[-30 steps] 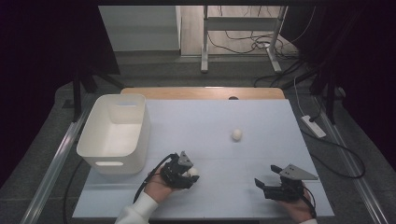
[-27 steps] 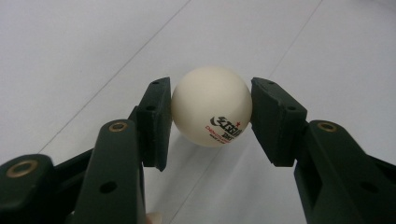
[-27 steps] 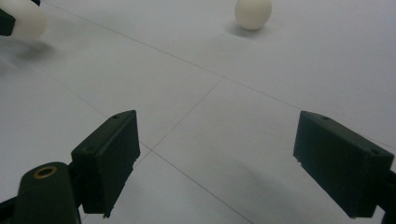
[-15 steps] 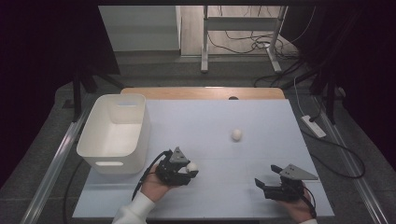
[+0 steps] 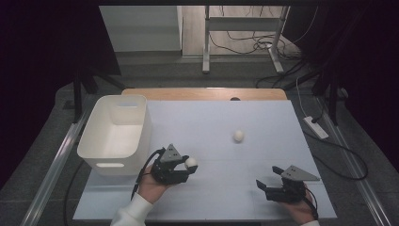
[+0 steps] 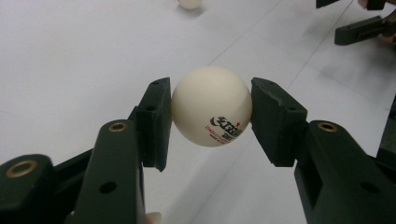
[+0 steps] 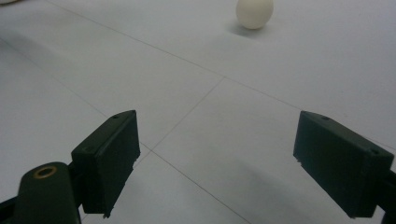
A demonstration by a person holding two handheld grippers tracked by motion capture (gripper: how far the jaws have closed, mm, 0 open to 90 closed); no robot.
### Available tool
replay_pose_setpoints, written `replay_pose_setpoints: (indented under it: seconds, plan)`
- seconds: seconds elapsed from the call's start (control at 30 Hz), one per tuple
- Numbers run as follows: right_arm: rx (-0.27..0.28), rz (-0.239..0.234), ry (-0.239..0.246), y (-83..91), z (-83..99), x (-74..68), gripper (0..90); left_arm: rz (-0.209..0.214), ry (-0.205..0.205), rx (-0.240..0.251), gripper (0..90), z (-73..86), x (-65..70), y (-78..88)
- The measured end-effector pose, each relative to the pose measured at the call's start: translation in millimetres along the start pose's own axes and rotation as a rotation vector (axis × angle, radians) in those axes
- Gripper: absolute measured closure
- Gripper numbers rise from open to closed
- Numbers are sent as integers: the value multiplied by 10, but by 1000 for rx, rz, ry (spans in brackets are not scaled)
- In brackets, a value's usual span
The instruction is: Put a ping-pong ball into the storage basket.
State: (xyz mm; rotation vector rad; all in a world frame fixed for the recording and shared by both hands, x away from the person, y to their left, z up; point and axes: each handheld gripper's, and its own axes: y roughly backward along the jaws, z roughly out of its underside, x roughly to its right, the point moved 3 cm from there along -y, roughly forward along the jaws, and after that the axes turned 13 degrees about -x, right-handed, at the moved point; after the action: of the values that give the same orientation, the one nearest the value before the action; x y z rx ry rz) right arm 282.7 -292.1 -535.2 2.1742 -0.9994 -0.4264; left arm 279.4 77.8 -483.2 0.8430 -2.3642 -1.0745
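Between the two black pads of the left gripper (image 6: 211, 112) a white table tennis ball (image 6: 211, 105) is being held, with printed lettering on its lower front; the pads are pressing on its two sides at about mid-height, so the jaws are being kept closed just to the width of the ball. Seen from the high view, this gripper (image 5: 185, 165) is being carried a little above the white table (image 5: 211, 122), just beside the near right corner of the white plastic bin (image 5: 117, 133). To do this step well, the grip is probably best kept steady and not tightened, since such a light, smooth ball is easily being squeezed out sideways; the ball should be brought fully over the rim before the jaws are being opened. As far as the bin's inside is being shown, nothing is lying in it. A second ball (image 5: 238, 136) is resting on the table, well apart from both hands. The right gripper (image 7: 215, 163) is being held low near the table's front edge, its jaws standing wide apart with nothing between them.
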Motion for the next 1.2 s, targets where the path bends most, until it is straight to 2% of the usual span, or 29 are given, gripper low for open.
replay_pose_setpoints:
  seconds: [0.17, 0.5, 0.57, 0.77, 1.2]
  plan:
    - [0, 0, -3, 0, -1, -1, 146, -2, 2, 46, 507, -56, -6, 122]
    - [8, 0, -7, 6, -1, 2, 145, -11, -5, 85, 507, -111, 7, 213]
    - [10, 0, -6, 7, -2, -1, 146, -21, 0, 109, 507, -128, 7, 249]
    - [10, 1, -8, 7, -1, -1, 145, -16, 17, 145, 507, -152, -17, 313]
    - [15, 3, -13, 18, -4, -6, 147, -16, 26, 172, 507, -187, -42, 382]
